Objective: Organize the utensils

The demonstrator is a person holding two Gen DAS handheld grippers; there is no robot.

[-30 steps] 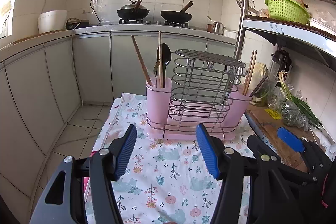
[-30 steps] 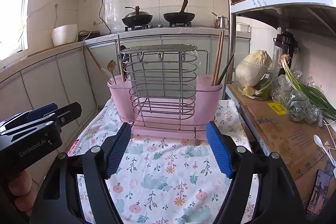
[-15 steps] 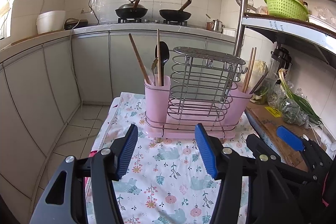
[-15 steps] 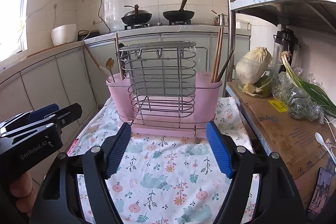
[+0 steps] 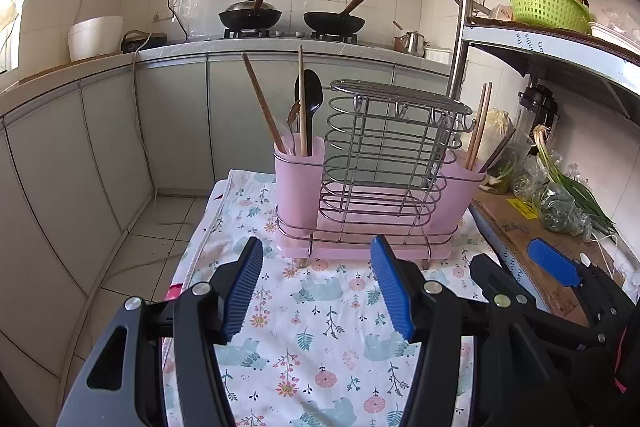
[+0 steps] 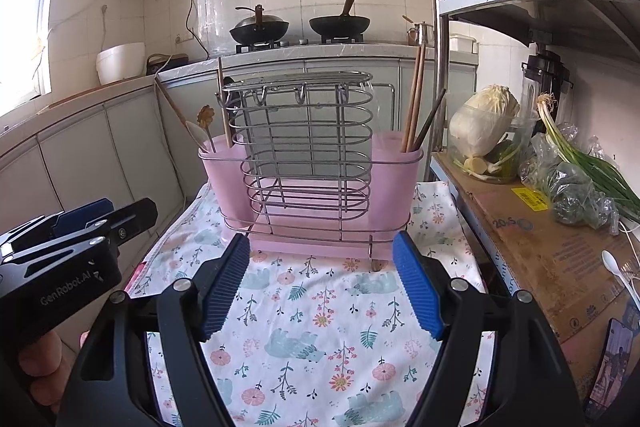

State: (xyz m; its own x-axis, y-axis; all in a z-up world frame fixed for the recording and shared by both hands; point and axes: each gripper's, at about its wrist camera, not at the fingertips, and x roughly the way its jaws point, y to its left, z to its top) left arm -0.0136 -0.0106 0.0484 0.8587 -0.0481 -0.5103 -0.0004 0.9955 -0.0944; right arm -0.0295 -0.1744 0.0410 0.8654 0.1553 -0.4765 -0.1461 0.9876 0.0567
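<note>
1. On the floral-print tablecloth [image 6: 320,327] stands a pink plastic utensil holder with a chrome wire rack [image 6: 310,163] in its middle, at the cloth's far end.
2. Its left pink cup [image 5: 298,179] holds wooden chopsticks [image 5: 302,99], a dark spoon [image 5: 310,99] and a brown wooden stick [image 5: 262,103], all upright or leaning.
3. Its right pink cup [image 6: 394,167] holds a pair of wooden chopsticks [image 6: 414,99] and one dark stick [image 6: 430,123].
4. The left gripper [image 5: 318,291] hangs over the cloth, near the holder, jaws spread wide, gripping nothing.
5. The right gripper [image 6: 322,285] is likewise spread wide and empty, its blue pads [image 6: 418,291] just short of the holder's base.
6. Cardboard [image 6: 540,251] to the right carries a napa cabbage in a clear bowl [image 6: 486,131], bagged green onions [image 6: 584,183] and a white plastic spoon [image 6: 616,271].
</note>
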